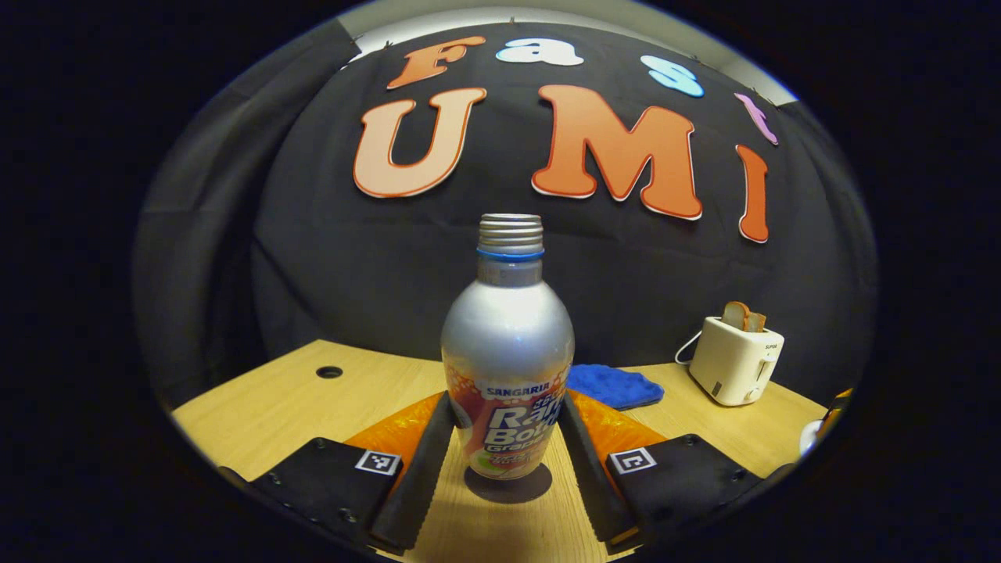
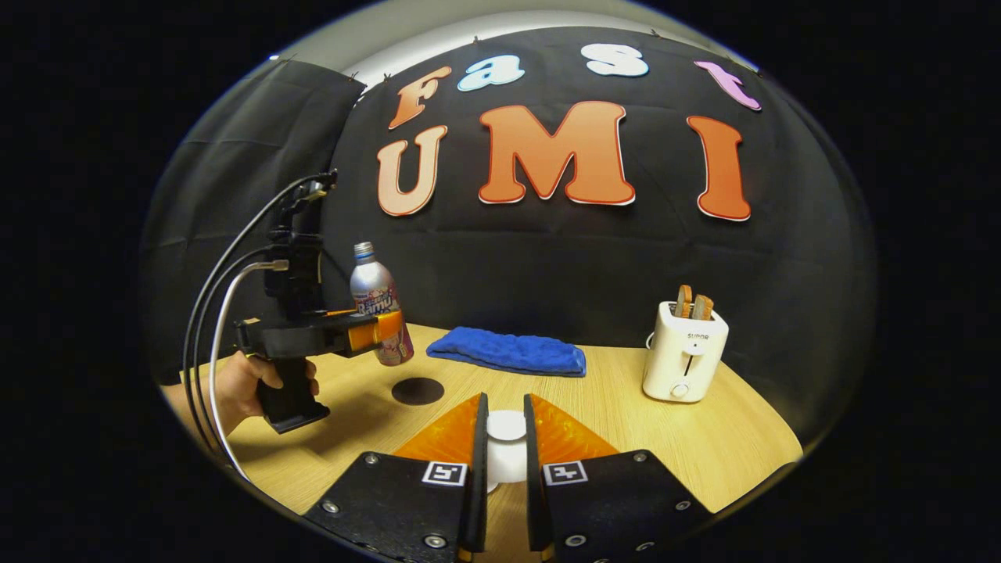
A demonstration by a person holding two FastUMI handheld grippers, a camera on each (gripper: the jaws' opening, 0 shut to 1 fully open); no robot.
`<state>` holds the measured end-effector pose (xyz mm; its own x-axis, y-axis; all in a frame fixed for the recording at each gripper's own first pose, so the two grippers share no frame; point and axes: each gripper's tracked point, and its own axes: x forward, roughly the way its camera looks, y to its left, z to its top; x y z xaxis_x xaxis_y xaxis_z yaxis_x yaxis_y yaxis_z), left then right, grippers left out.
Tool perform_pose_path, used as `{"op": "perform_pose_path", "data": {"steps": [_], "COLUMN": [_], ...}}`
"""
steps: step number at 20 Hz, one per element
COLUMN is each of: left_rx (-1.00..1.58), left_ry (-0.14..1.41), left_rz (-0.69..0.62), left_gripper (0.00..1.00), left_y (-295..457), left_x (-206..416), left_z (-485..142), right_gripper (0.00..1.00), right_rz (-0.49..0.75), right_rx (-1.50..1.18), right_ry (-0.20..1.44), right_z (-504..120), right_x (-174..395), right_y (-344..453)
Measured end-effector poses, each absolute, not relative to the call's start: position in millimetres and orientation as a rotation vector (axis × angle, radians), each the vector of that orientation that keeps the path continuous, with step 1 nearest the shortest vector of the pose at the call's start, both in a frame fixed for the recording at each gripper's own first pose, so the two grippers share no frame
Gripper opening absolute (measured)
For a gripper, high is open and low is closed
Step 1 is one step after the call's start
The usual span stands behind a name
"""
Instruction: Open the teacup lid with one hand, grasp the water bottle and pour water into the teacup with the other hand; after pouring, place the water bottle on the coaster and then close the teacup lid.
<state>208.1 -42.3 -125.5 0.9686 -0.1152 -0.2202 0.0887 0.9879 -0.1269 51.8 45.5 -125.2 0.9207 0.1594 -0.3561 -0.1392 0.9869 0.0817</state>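
Bottle (image 1: 507,367) gripped between left gripper (image 1: 507,450) fingers, lifted just above coaster (image 2: 417,390), uncapped for pouring. Right gripper (image 2: 506,461) jaws narrow around white teacup lid (image 2: 507,426), right of coaster; contact with the lid unclear. Towel (image 2: 508,351) behind coaster.

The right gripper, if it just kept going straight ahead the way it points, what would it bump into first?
Probably nothing new: the small white lidded teacup already sits between the right gripper's jaws. Beyond it lies the blue folded cloth, though depth is hard to judge.
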Motion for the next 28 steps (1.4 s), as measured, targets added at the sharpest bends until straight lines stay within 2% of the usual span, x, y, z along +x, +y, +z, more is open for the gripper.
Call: {"op": "perform_pose_path", "data": {"steps": [1,3,4,5,6,8,9,10,12,13,14,16,18,19,28], "left_rx": [-0.123,-0.121,-0.117,-0.118,-0.112,-0.111,-0.111,-0.111,-0.119,-0.119,-0.109,-0.095,-0.082,-0.091,-0.043], "left_ry": [0.248,0.281,0.294,0.310,0.326,0.349,0.363,0.377,0.362,0.371,0.375,0.384,0.380,0.358,0.284], "left_rz": [-0.119,-0.140,-0.139,-0.144,-0.136,-0.138,-0.149,-0.153,-0.160,-0.170,-0.183,-0.199,-0.208,-0.210,-0.232], "left_gripper": [0.82,0.78,0.82,0.78,0.82,0.82,0.78,0.82,0.78,0.86,0.80,0.87,0.88,0.94,0.93], "left_y": [-47,-52,-53,-52,-50,-50,-52,-54,-53,-55,-57,-57,-54,-53,-42], "left_x": [210,215,217,219,221,224,224,222,225,224,222,221,218,218,181], "left_z": [-137,-155,-162,-169,-177,-189,-195,-199,-195,-197,-199,-198,-195,-187,-155], "right_gripper": [0.21,0.21,0.21,0.21,0.21,0.21,0.21,0.21,0.21,0.21,0.21,0.21,0.21,0.21,0.21], "right_rz": [0.155,0.157,0.156,0.164,0.166,0.176,0.179,0.185,0.196,0.198,0.206,0.214,0.217,0.217,0.224], "right_rx": [0.054,0.058,0.061,0.062,0.062,0.060,0.061,0.064,0.073,0.078,0.081,0.084,0.086,0.087,0.070], "right_ry": [0.375,0.385,0.388,0.395,0.402,0.408,0.411,0.416,0.424,0.427,0.428,0.427,0.432,0.431,0.415], "right_z": [-128,-133,-136,-139,-142,-147,-148,-151,-155,-155,-156,-157,-160,-161,-176], "right_x": [52,53,54,54,55,53,53,55,54,54,54,56,58,59,72], "right_y": [47,48,49,51,52,55,55,56,61,64,67,72,76,79,96]}}
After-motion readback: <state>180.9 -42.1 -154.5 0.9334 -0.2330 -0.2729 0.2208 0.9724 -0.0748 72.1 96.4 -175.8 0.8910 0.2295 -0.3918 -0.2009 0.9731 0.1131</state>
